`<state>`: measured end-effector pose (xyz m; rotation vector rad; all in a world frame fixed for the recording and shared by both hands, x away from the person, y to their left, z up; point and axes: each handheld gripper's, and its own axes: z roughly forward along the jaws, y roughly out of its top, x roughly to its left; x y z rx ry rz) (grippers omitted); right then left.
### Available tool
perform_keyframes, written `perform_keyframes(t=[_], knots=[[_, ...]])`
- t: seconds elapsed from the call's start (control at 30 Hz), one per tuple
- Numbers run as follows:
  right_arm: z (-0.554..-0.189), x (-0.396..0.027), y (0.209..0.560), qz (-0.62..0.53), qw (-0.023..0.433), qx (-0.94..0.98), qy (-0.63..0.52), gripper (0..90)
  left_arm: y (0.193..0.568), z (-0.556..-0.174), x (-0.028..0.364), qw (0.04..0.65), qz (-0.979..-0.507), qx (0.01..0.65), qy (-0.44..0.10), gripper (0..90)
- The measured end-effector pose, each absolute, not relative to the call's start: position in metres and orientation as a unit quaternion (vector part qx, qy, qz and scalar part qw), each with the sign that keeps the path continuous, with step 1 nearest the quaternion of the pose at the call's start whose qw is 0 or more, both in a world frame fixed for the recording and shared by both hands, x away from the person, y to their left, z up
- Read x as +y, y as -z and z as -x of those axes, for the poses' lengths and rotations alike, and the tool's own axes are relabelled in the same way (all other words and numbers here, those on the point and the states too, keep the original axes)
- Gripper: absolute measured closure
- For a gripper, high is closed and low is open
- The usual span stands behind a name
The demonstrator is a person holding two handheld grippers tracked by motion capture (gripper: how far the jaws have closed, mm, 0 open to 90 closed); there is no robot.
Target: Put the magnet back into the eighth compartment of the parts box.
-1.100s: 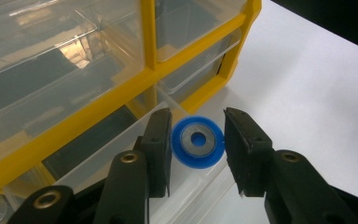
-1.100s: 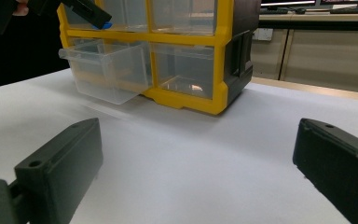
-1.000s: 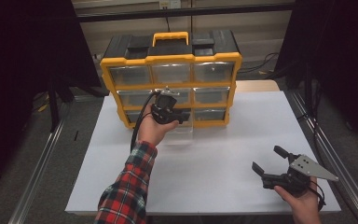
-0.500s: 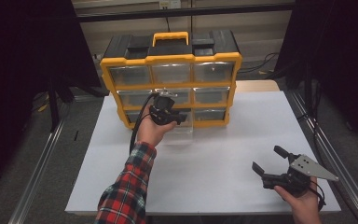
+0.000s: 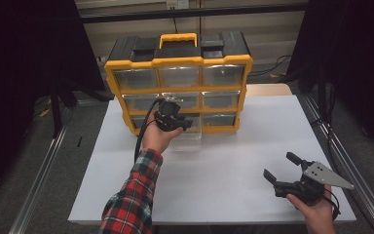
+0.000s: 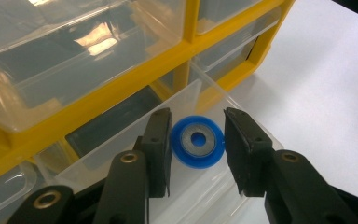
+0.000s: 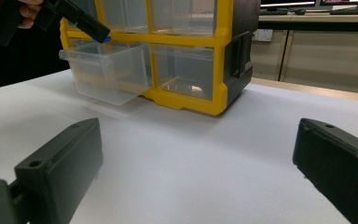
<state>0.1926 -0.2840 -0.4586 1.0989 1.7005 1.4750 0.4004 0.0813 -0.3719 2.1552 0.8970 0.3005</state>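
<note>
- The left tool point(image 6: 196, 144) hangs over a clear drawer point(image 6: 191, 186) pulled out of the bottom row of a yellow cabinet point(image 5: 177, 87).
- A blue ring point(image 6: 197, 142) with a grey inner face sits between its jaws, above the drawer — the left jaw meets the ring's rim, while the right jaw stands just beside it, and whether it presses I cannot tell.
- In the right tool's view the drawer point(image 7: 109, 70) juts from the cabinet point(image 7: 186, 56), tilted slightly down, with the left tool point(image 7: 81, 23) above its near edge.
- The right tool point(image 5: 283, 171) rests low over the white desk point(image 5: 214, 165), well apart from the cabinet — its jaws are spread with nothing between them.
</note>
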Motion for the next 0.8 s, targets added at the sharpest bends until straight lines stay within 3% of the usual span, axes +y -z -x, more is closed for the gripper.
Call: perform_keyframes(t=[0.8], knots=[[-0.1926,-0.2837,0.4590,-0.415,0.311,0.647,-0.559,1.0,0.3805,-0.4013,0.0893,0.381,-0.839,0.369,-0.121,62.3]])
